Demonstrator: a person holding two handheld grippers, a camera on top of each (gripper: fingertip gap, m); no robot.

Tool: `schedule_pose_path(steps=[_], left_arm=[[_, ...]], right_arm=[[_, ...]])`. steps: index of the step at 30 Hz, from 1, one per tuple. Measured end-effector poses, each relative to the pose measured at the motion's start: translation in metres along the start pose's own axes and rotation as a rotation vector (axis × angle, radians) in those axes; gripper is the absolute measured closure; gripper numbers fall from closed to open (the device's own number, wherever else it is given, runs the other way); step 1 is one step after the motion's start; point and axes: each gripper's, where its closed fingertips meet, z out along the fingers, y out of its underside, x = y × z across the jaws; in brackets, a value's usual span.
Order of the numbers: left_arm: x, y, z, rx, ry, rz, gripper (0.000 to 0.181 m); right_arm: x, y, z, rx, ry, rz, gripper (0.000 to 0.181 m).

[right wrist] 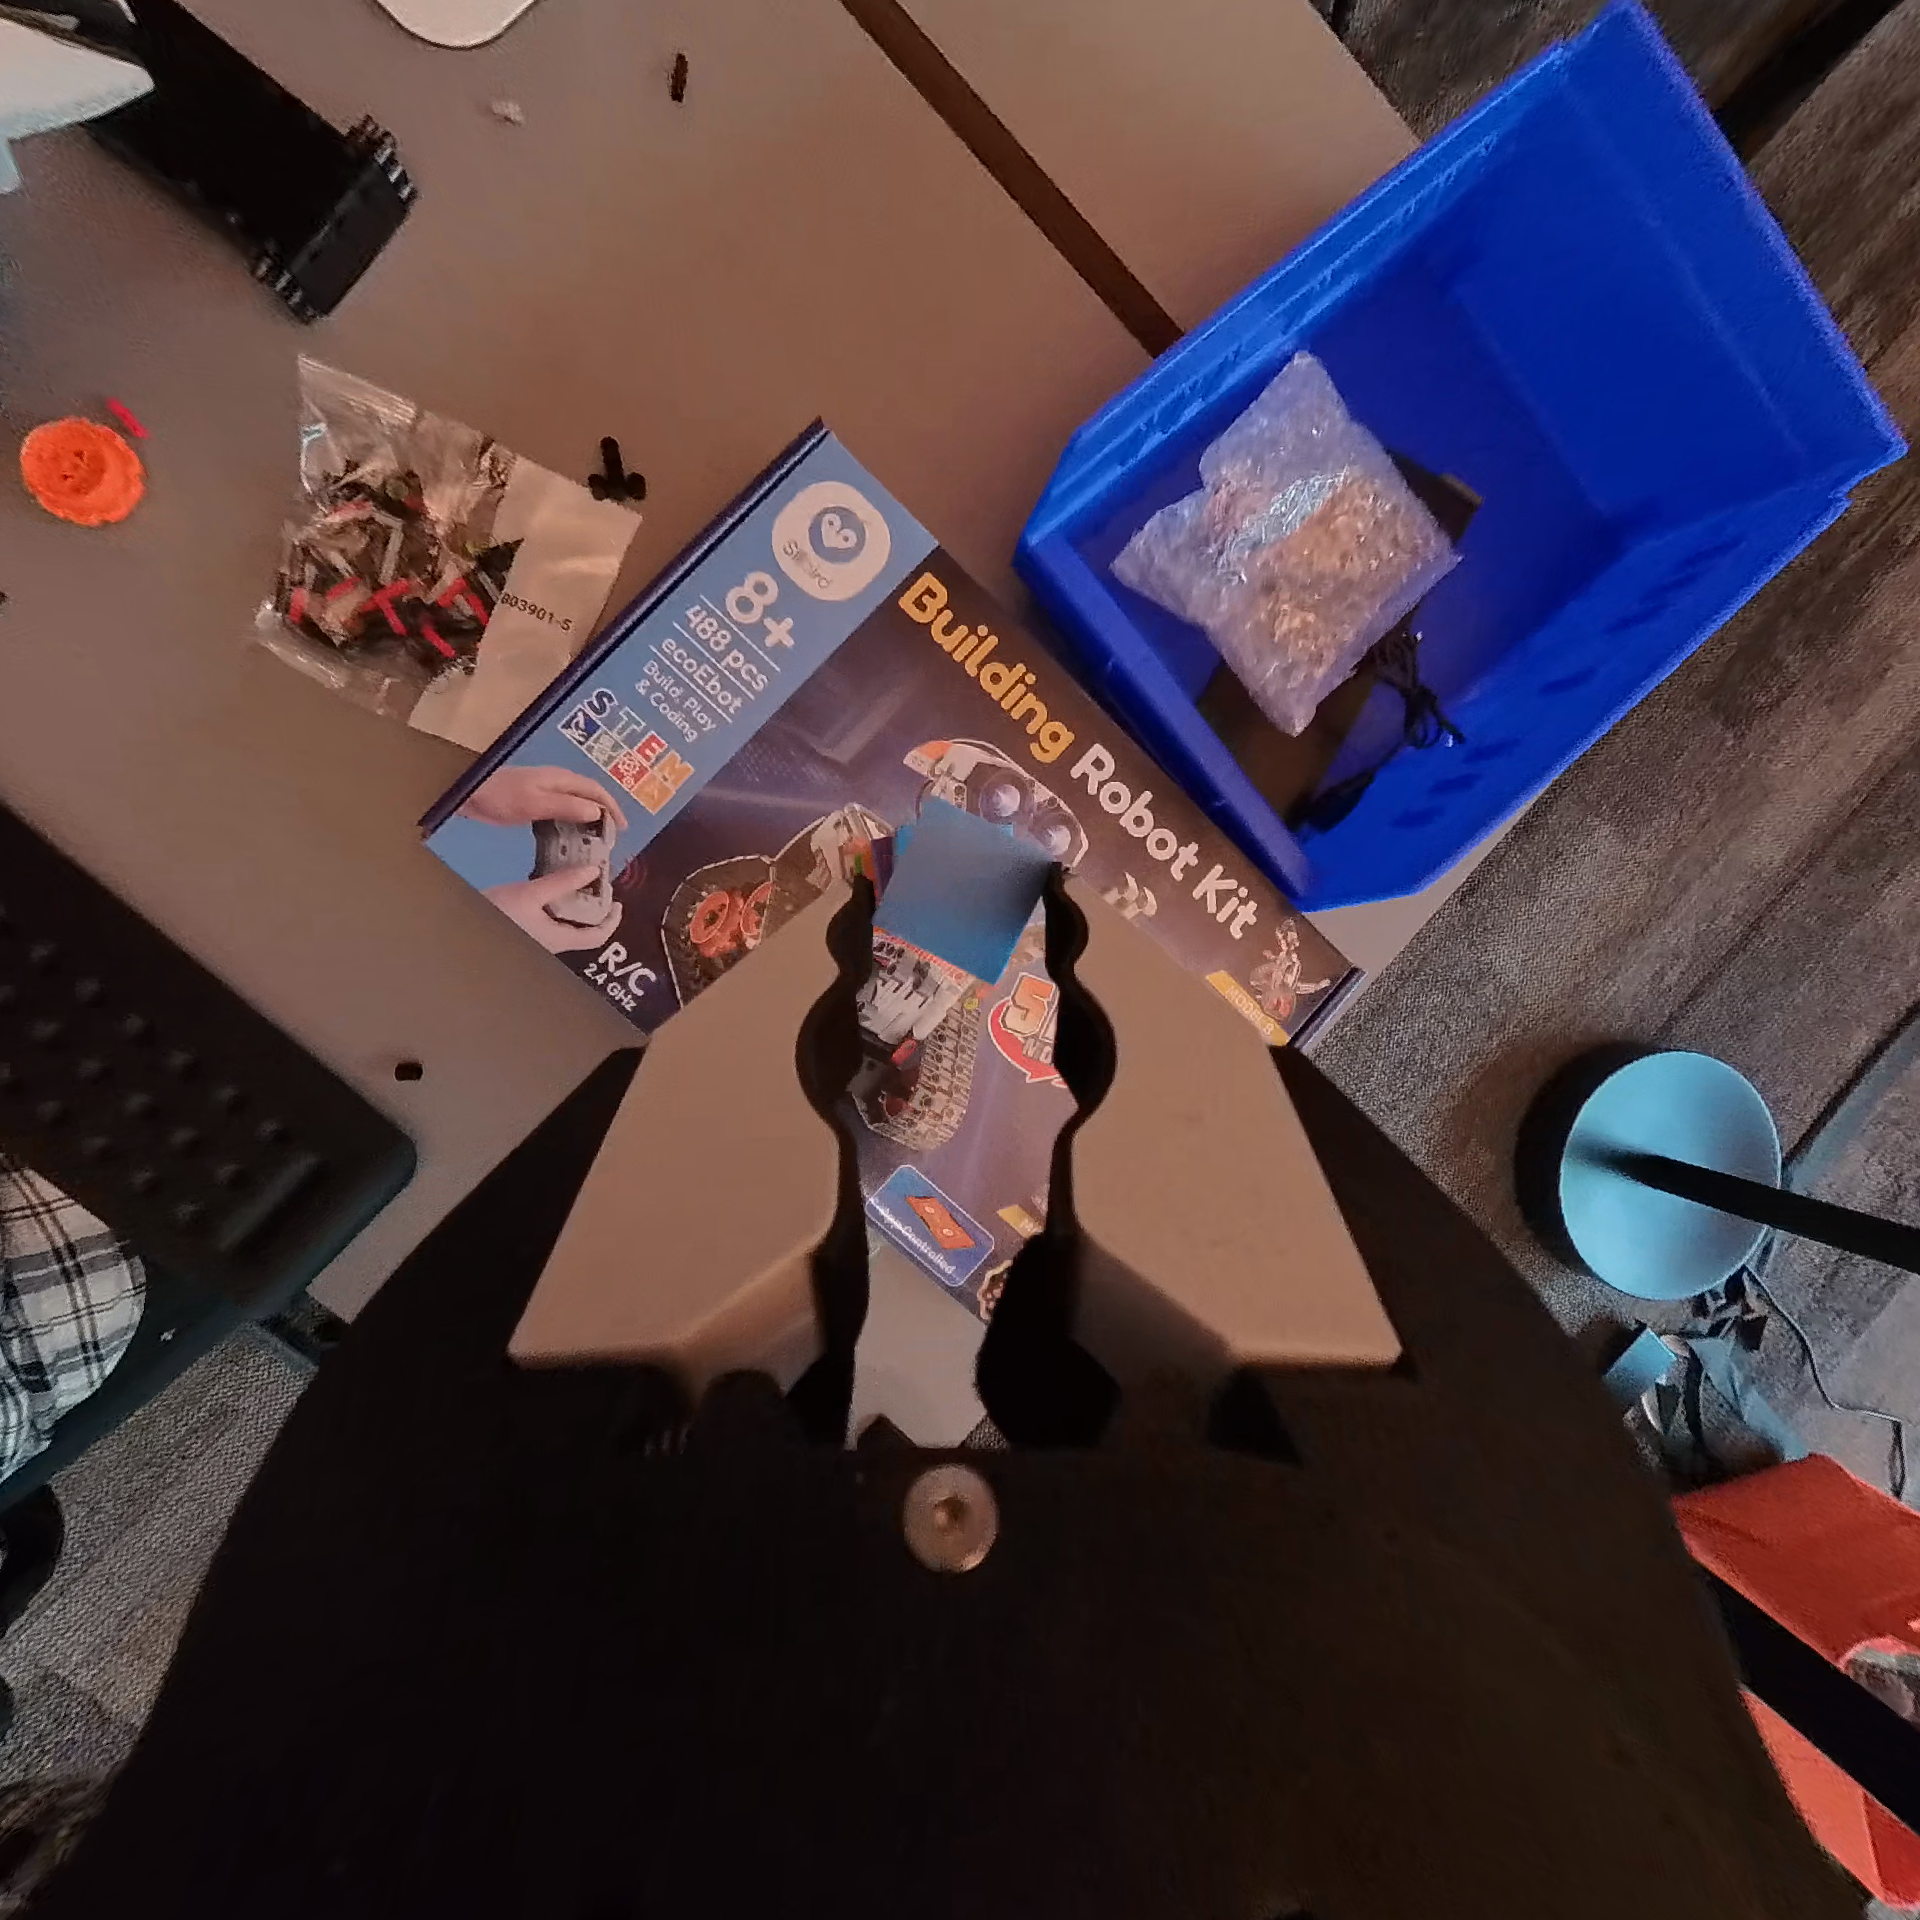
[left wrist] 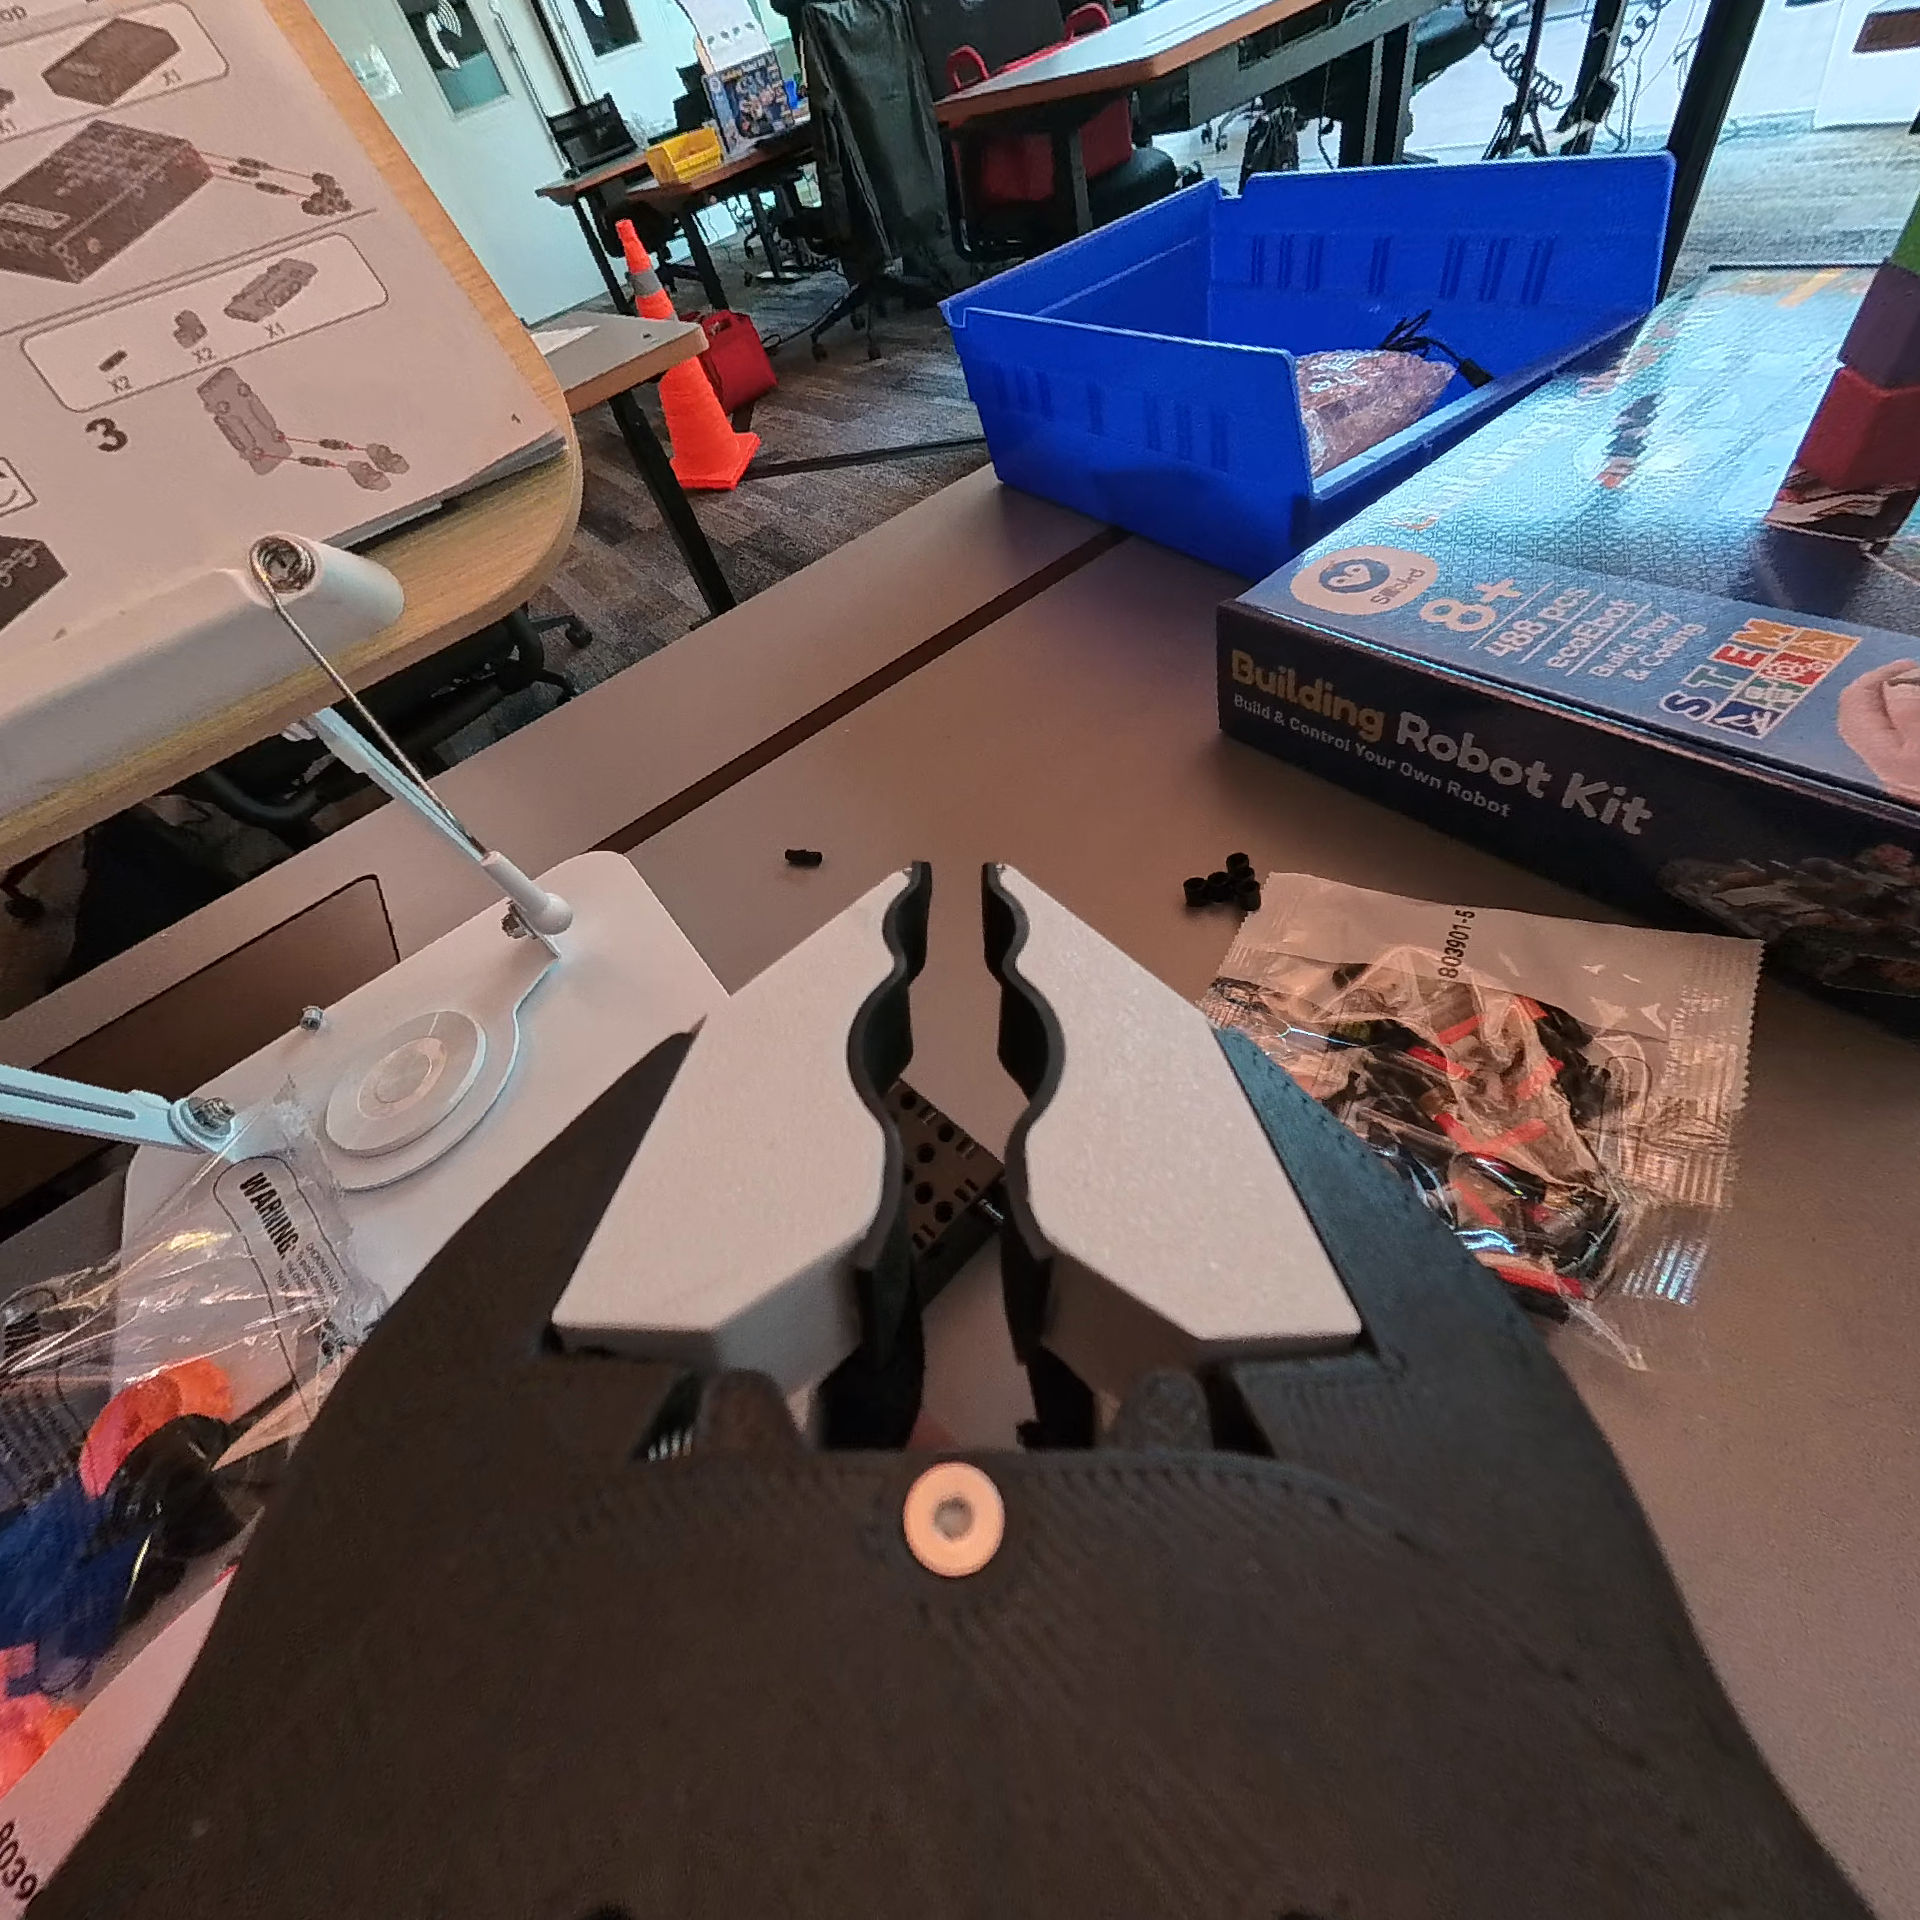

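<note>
My left gripper (left wrist: 956, 878) is low over the grey table (left wrist: 935, 707), its jaws nearly together on a black perforated block (left wrist: 940, 1174) that sits deep between the fingers. That block also shows in the right wrist view (right wrist: 301, 208) at the top left. My right gripper (right wrist: 956, 883) looks straight down on a stack of coloured blocks standing on the robot kit box (right wrist: 831, 727). Its fingertips press both sides of the top blue block (right wrist: 961, 914). The stack's lower blocks (left wrist: 1870, 416) show at the right edge of the left wrist view.
A blue bin (right wrist: 1621, 312) holding a bubble-wrap packet stands past the box. A clear bag of parts (left wrist: 1475, 1081), loose black pins (left wrist: 1224, 889) and an orange wheel (right wrist: 81, 470) lie on the table. A white stand (left wrist: 436, 1039) holds an instruction booklet (left wrist: 208, 260) at left. About 35 cm separates my left fingertips from my right.
</note>
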Motion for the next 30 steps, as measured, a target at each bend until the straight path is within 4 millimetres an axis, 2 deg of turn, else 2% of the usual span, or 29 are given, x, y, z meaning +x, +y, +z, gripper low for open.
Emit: schedule_pose_path(steps=[11, 16, 19, 24, 27, 30], left_arm=[[0.002, 0.000, 0.000, -0.003, 0.006, 0.008, 0.172], [0.002, 0.001, 0.001, -0.005, 0.006, 0.007, 0.172], [0.002, 0.001, 0.001, -0.006, 0.005, 0.007, 0.172], [0.002, 0.001, 0.001, -0.007, 0.006, 0.005, 0.172], [0.003, 0.002, 0.001, -0.011, 0.008, 0.007, 0.172], [0.002, 0.004, 0.002, -0.014, 0.006, 0.004, 0.172]], right_arm=[[0.000, 0.003, 0.014, -0.012, -0.035, 0.011, 0.148], [0.001, -0.001, 0.011, 0.039, -0.022, 0.018, 0.143], [0.005, -0.005, -0.001, 0.102, 0.022, 0.027, 0.139], [0.001, -0.009, -0.037, 0.280, 0.127, 0.043, 0.140], [0.000, -0.002, -0.055, 0.397, 0.178, 0.084, 0.143], [0.011, 0.014, -0.066, 0.512, 0.218, 0.170, 0.149]])
